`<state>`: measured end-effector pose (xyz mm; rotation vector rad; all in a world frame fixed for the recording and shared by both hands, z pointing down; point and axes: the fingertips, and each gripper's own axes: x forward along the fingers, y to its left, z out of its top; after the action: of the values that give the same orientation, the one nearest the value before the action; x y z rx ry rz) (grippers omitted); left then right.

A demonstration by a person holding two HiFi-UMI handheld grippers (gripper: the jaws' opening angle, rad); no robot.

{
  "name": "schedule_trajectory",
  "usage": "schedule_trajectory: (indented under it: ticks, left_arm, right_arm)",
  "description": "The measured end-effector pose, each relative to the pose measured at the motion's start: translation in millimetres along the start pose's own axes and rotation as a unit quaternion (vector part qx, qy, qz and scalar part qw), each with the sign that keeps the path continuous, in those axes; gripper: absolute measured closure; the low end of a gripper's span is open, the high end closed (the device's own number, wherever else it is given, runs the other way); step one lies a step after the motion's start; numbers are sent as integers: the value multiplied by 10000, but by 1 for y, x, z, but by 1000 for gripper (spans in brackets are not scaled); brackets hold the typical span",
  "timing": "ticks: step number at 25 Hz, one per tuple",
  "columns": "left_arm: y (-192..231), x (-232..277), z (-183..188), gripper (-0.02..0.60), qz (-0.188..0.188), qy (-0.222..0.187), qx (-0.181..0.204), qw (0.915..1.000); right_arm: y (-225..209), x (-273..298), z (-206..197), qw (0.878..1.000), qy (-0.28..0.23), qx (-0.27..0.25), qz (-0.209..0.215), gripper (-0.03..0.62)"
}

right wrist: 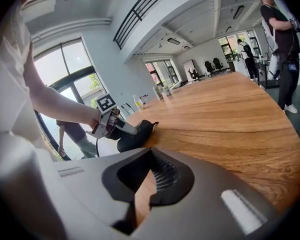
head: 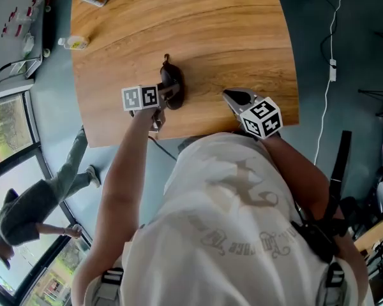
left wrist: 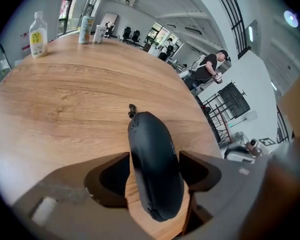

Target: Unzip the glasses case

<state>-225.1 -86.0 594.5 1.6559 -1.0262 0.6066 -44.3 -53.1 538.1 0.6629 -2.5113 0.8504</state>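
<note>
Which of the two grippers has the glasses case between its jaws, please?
The left gripper: its open jaws straddle the black glasses case, while the right gripper is shut and empty, apart from it.

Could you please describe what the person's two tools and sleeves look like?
Both the left tool and right tool are grey with dark inner pads, and each carries a white cube printed with black square markers. The person wears a pale short-sleeved T-shirt with a faded grey print and dark harness straps.
</note>
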Motion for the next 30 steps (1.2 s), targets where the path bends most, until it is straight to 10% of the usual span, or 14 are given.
schedule_trajectory:
  ticks: [15,23,30]
  left_arm:
    - [-30,12,-3,290,-603,-123,-577,9964]
    - [-69,-8,6,291,-1765,-1261,-1868,9581]
    - [-110,-29,20,293,-2968,-1997,-2321,9045]
  right_arm:
    - [-3,-1,-3,10000,12,47,44,586]
    - [11,5,0,9994,83,-268,222,586]
    - [36,9,0,9942,188,-829,655,586]
